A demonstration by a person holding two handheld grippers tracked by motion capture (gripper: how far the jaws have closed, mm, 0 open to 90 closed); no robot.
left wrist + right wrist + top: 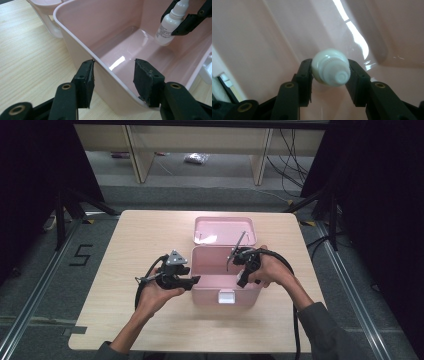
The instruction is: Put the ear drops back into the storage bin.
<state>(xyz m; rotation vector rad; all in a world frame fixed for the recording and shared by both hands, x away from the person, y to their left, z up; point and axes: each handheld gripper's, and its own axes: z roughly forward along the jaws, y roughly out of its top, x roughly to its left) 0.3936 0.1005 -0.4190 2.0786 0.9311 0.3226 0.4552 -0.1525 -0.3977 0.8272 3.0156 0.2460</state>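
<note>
pale wooden table (150,320) carries a pink box (82,30) with its lid back. right gripper (329,72) clamps a small white bottle (330,67) and holds it inside the box, near the floor. left gripper (113,80) straddles the box's near wall, jaws parted, one pad touching the rim.

White plastic bottle (168,27): small, round body, ribbed cap, printed label too small to read. Held roughly upright, cap up, base low inside the pink box (201,290), probably just touching the glossy floor near a side wall. Box: pale pink plastic, rectangular, open, lid (224,230) flipped back flat behind it, white latch (226,296) on the front wall. Sits mid-table.
</note>
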